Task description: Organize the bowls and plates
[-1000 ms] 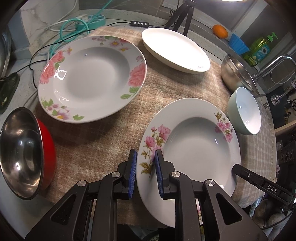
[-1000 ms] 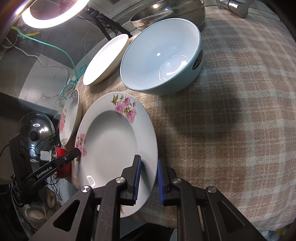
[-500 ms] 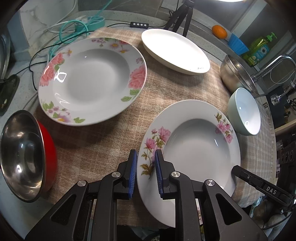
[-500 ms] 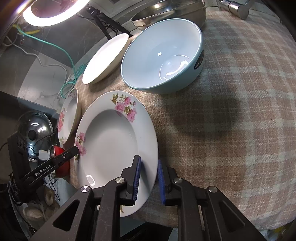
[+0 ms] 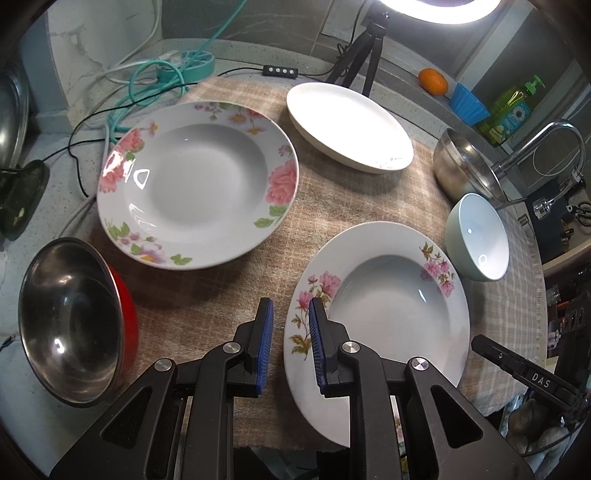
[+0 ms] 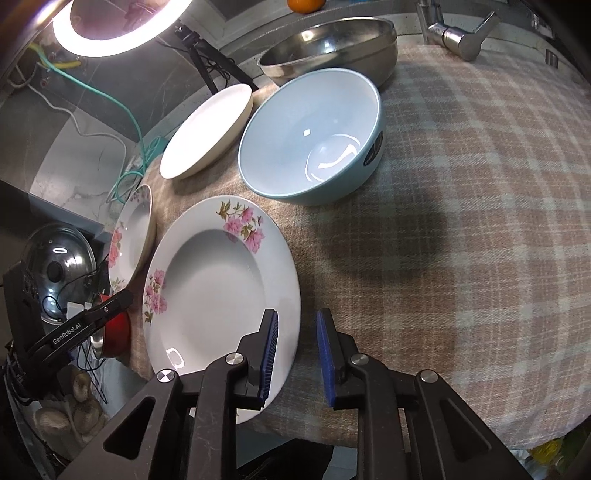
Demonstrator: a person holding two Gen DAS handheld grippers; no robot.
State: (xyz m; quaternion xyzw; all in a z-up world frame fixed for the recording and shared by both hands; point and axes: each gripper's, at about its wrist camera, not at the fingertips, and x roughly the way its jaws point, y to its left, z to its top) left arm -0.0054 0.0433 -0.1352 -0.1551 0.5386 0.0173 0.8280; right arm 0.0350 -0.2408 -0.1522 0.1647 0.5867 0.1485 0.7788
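Plates and bowls lie spread over a checked cloth (image 6: 461, 206) on the bench. The near flowered plate (image 5: 391, 295) rests flat at the front edge of the cloth, between both grippers. The left gripper (image 5: 291, 347) stands spread, its fingers straddling the plate's left rim with a gap on either side, pinching nothing. The right gripper (image 6: 295, 354) is likewise spread across the plate's right rim (image 6: 291, 295), one finger over the plate, the other over the cloth, not closed on it.

Beyond the near plate, to the left, sits the larger rose plate (image 5: 199, 184), well apart from it. The plain white plate (image 5: 347, 125) lies farther back near a tripod (image 5: 364, 55) under a ring light (image 6: 118, 26). The pale blue bowl (image 6: 314, 136) stands just beside the near plate's far right rim, and a steel bowl (image 6: 332, 44) sits behind it, close to a tap (image 5: 543, 144). At the far left a red bowl with a steel inside (image 5: 70, 325) stands tilted at the cloth's edge, near the left gripper.

Cables (image 5: 147, 81) trail across the bench behind the rose plate. An orange (image 5: 433, 81), a blue cup (image 5: 469, 103) and a green soap bottle (image 5: 511, 110) stand along the back ledge.
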